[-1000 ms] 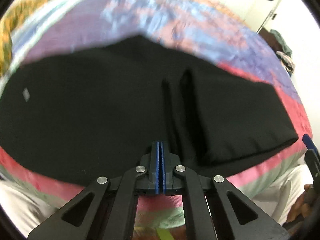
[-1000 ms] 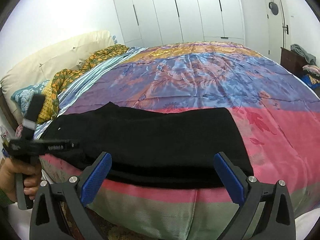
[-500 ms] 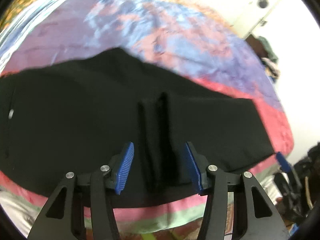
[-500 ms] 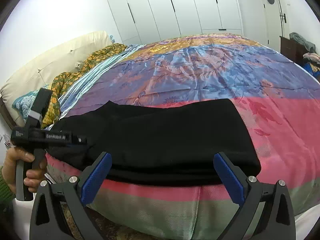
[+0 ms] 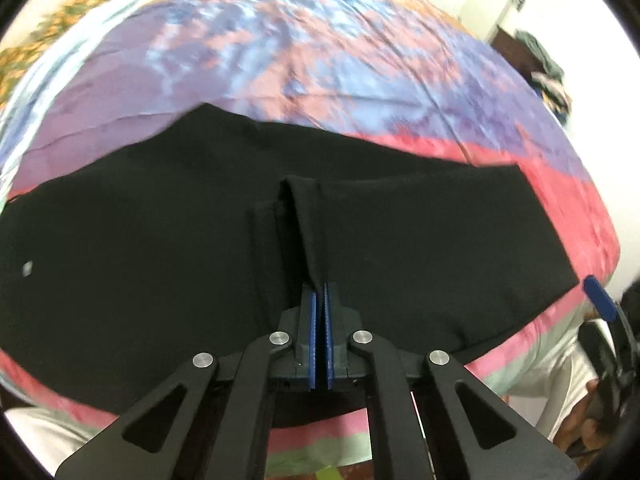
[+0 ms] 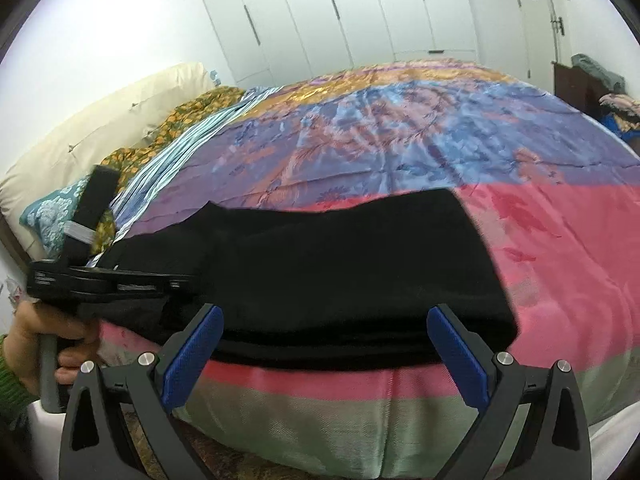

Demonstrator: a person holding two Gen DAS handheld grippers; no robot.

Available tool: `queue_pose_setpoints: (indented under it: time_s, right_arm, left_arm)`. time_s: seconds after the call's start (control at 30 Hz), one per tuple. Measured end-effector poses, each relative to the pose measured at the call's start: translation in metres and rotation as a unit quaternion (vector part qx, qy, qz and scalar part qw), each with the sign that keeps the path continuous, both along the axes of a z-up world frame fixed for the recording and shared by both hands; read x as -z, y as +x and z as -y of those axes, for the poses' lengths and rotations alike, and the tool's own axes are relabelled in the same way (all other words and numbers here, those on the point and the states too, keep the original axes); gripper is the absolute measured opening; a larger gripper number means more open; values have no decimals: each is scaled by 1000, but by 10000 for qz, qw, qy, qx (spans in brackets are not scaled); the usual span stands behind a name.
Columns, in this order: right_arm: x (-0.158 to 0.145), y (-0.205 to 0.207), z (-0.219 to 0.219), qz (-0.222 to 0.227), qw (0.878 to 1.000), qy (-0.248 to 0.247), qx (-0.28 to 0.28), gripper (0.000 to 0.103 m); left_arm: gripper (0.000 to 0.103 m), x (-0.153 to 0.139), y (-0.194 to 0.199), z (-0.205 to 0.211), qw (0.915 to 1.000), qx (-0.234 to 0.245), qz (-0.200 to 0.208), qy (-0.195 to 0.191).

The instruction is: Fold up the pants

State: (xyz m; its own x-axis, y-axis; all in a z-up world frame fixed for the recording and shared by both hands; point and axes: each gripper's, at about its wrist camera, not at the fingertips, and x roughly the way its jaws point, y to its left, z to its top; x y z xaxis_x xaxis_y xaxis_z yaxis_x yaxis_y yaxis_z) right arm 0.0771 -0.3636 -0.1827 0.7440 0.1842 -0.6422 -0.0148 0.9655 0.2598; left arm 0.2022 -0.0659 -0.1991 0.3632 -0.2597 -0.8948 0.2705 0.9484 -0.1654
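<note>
Pinching pants [image 5: 400, 240], left hand-held gripper [image 5: 320, 304].

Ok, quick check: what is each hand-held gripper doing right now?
Left hand-held gripper: closed, pinching a raised fold of the black pants.
Right hand-held gripper: open, holding nothing.

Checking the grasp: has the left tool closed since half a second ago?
Yes. The left tool was open; its pads now pinch a ridge of the black pants.
</note>
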Motion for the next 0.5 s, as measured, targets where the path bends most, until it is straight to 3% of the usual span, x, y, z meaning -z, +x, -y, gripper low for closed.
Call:
queue_pose_setpoints:
  time_s: [0.1, 0.23, 0.33, 0.4, 0.5]
  right_arm:
    - [-5, -1, 10, 151, 9995, -67, 278, 101]
    - [17, 13, 25, -399, 9979, 266, 446, 101]
    - [19, 12, 28, -427, 9974, 280, 503, 101]
    - [16, 10, 29, -363, 9977, 250, 521, 101]
    - [17, 11, 30, -371, 9974, 281, 544, 101]
  left_arm:
    - [2, 18, 2, -11, 9995, -130, -277, 14]
    - [7, 21, -2, 3, 9995, 77, -207, 244]
    - [38, 7, -1, -1, 9997, 99, -123, 187]
    - [74, -9, 4, -22, 9996, -211, 113, -140]
    - [79, -11, 14, -55, 9945, -706, 27, -771]
